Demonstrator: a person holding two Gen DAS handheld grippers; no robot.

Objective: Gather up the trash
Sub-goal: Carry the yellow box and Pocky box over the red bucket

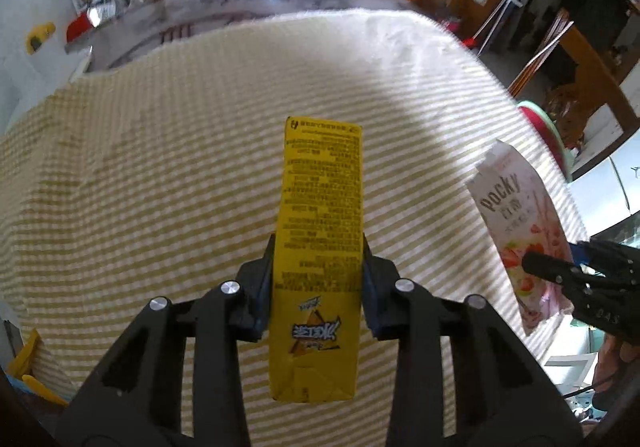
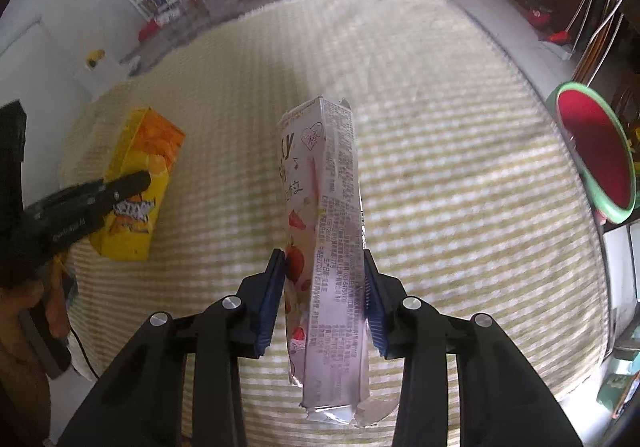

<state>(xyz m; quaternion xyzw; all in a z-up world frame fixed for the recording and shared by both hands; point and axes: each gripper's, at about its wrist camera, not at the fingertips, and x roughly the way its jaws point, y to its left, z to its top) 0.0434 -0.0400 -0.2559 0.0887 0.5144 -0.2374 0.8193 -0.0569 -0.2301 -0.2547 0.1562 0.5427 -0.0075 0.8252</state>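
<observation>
My left gripper [image 1: 318,259] is shut on a yellow snack box [image 1: 320,231] and holds it above the striped cloth. It also shows in the right wrist view [image 2: 136,187], at the left, with the left gripper's fingers [image 2: 124,183] on it. My right gripper [image 2: 325,267] is shut on a pink Pocky box [image 2: 332,247] with a torn-open end, held above the cloth. The Pocky box also shows at the right of the left wrist view [image 1: 516,223], gripped at its lower part.
A table covered with a yellow-and-white striped cloth [image 2: 460,175] lies under both grippers. A green-rimmed red bin [image 2: 596,155] stands off the table's right edge; it also shows in the left wrist view [image 1: 540,123]. Shelves and furniture stand beyond the far edge.
</observation>
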